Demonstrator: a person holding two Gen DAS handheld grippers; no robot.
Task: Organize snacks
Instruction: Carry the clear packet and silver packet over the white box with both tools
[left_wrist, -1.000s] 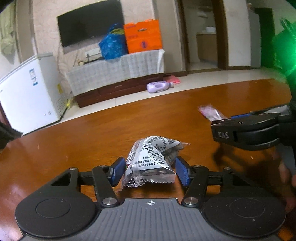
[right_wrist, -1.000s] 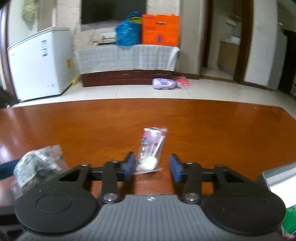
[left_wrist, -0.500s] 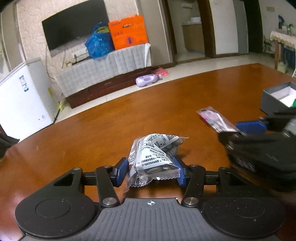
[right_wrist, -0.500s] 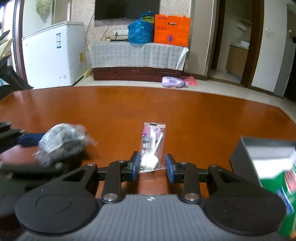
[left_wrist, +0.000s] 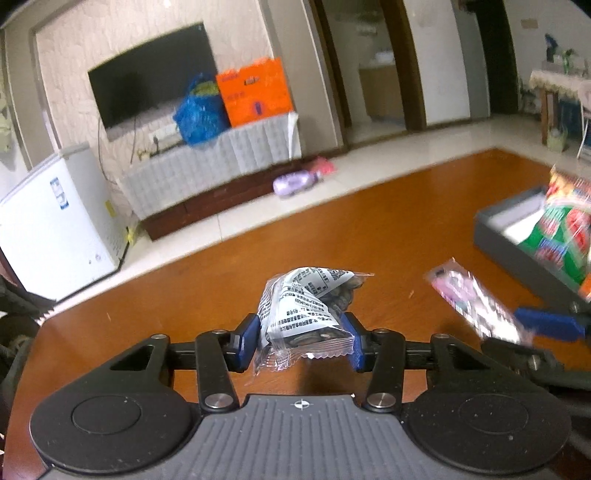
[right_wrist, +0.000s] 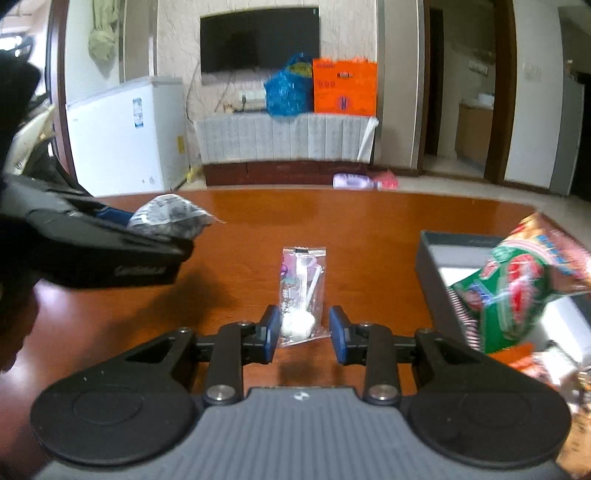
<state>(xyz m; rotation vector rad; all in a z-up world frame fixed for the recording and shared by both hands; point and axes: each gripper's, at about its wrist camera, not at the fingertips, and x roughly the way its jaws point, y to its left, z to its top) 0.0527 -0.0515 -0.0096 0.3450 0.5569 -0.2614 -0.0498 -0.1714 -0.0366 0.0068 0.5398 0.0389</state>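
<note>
My left gripper (left_wrist: 301, 341) is shut on a clear crumpled snack bag with black print (left_wrist: 303, 314) and holds it above the brown table (left_wrist: 184, 288). The bag also shows in the right wrist view (right_wrist: 168, 216). My right gripper (right_wrist: 303, 334) is shut on a slim clear packet with a pink label and a white candy (right_wrist: 301, 295), lifted off the table; the packet also shows in the left wrist view (left_wrist: 469, 299). A grey open box (right_wrist: 430, 266) stands at the right with a green and red snack bag (right_wrist: 517, 291) in it.
The left gripper's body (right_wrist: 92, 251) hangs at the left of the right wrist view. The box (left_wrist: 517, 254) sits near the table's right edge. Beyond the table are a white freezer (left_wrist: 55, 221) and a TV cabinet (left_wrist: 214, 173).
Both grippers have closed on their snacks and lifted them off the table. Both views have swung so that the grey box with the green bag now shows at the right.
</note>
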